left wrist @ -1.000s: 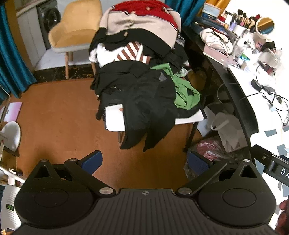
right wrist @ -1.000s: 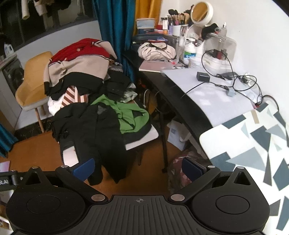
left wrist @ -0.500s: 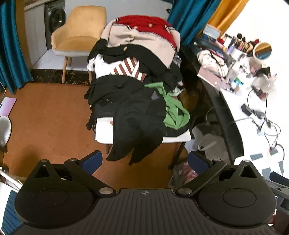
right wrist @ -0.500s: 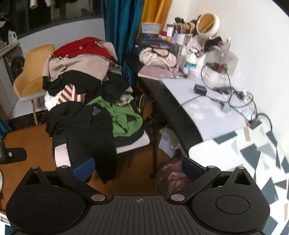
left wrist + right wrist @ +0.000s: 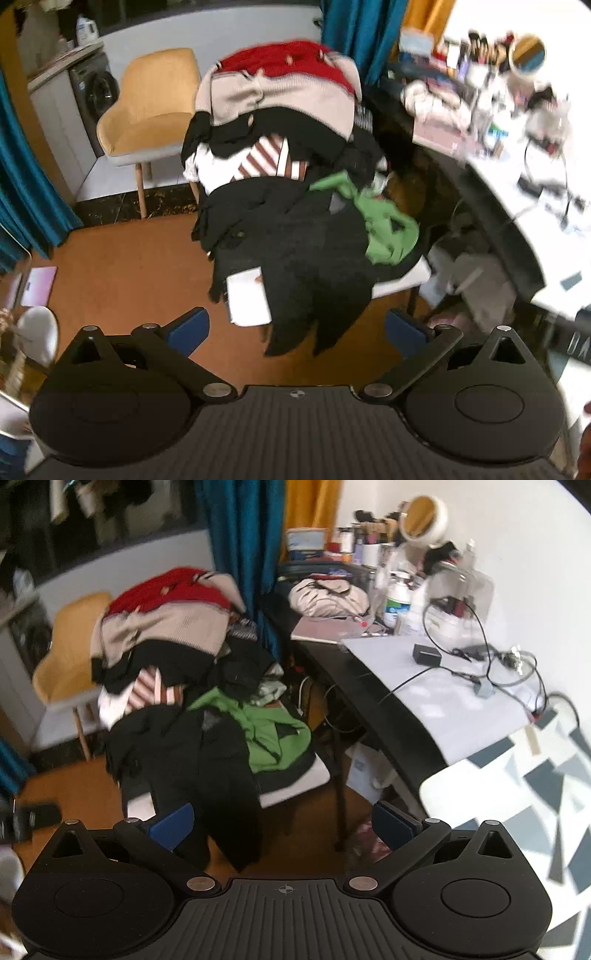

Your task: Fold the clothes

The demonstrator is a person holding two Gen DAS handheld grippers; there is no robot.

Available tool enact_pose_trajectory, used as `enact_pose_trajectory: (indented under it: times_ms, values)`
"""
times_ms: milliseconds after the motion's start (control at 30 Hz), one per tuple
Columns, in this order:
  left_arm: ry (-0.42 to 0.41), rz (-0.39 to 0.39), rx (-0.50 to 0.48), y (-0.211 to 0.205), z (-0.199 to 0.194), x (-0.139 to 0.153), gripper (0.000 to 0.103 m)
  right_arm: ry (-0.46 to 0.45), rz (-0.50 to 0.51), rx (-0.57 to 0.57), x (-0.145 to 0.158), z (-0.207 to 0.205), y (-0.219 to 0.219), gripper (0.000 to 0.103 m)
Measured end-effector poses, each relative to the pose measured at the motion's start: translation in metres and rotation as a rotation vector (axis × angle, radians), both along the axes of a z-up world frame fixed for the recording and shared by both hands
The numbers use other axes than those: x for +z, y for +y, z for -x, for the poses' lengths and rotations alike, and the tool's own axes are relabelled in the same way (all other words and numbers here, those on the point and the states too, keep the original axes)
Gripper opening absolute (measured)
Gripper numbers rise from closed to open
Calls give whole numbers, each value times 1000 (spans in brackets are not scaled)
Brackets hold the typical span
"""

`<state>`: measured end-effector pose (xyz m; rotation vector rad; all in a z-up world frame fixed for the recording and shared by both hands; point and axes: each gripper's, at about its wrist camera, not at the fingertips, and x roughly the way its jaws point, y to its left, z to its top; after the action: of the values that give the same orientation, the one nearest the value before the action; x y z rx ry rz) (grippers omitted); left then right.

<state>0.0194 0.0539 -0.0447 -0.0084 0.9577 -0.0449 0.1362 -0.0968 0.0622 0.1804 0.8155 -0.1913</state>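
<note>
Blue pads on both grippers, jaws spread wide, nothing between them.

Left wrist view, left to right:
- teal curtain (image 5: 22,192) down the left edge
- washer (image 5: 94,96) upper left, yellow chair (image 5: 147,107) just right of it
- orange floor (image 5: 122,277) across the middle left
- left gripper (image 5: 295,328) at the bottom, open, hovering above the floor short of the clothes
- clothes pile (image 5: 288,166) centre frame, heaped on a white chair (image 5: 402,278)
- red knit (image 5: 284,62) on top, beige sweater (image 5: 288,99) under it, striped top (image 5: 269,162) below that
- black garment (image 5: 310,266) in front, hanging off the seat edge toward the floor
- green garment (image 5: 388,229) on the right side of the pile
- desk (image 5: 524,192) right, cluttered; that side is motion-blurred, small items not readable

Right wrist view, left to right:
- yellow chair (image 5: 70,646) at the left, partly behind the pile
- clothes pile (image 5: 192,672) centre left, same order: red, beige, striped, black in front
- right gripper (image 5: 282,827) at the bottom, open, the black garment (image 5: 207,775) hanging just past its left pad
- green garment (image 5: 269,731) centre, on the seat
- teal curtain (image 5: 240,542) top centre
- desk (image 5: 443,701) right, with cables (image 5: 476,653), a black adapter (image 5: 426,653) and a round mirror (image 5: 424,517) at the top
- patterned white surface (image 5: 535,794) lower right

Neither gripper touches any clothing.
</note>
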Motion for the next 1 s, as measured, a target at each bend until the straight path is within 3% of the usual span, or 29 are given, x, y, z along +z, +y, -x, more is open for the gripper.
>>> enact_pose_trajectory:
  times_ms: [200,333,500,633,833,900,1000]
  values:
    - [31,-108,-66,17,-13,-6,103,-38,-136,-68,-18,-7,-3,102]
    - [-27,-140,-96,29,-15,0,103,-31,-143,-78,-23,-10,5,102]
    - [-40,-57,-114,44,-25,0,103,-26,-70,-12,-13,-21,24,102]
    - [-30,-22,-69,55,-38,-3,103,-45,12,72,0,-32,42,102]
    - [28,139,-22,75,-75,-12,103,-7,37,91,0,-66,45,102]
    - [23,148,-14,76,-90,-16,103,-12,32,100,-3,-82,43,102]
    - [32,100,-21,70,-118,-21,103,-26,43,126,-11,-109,41,102]
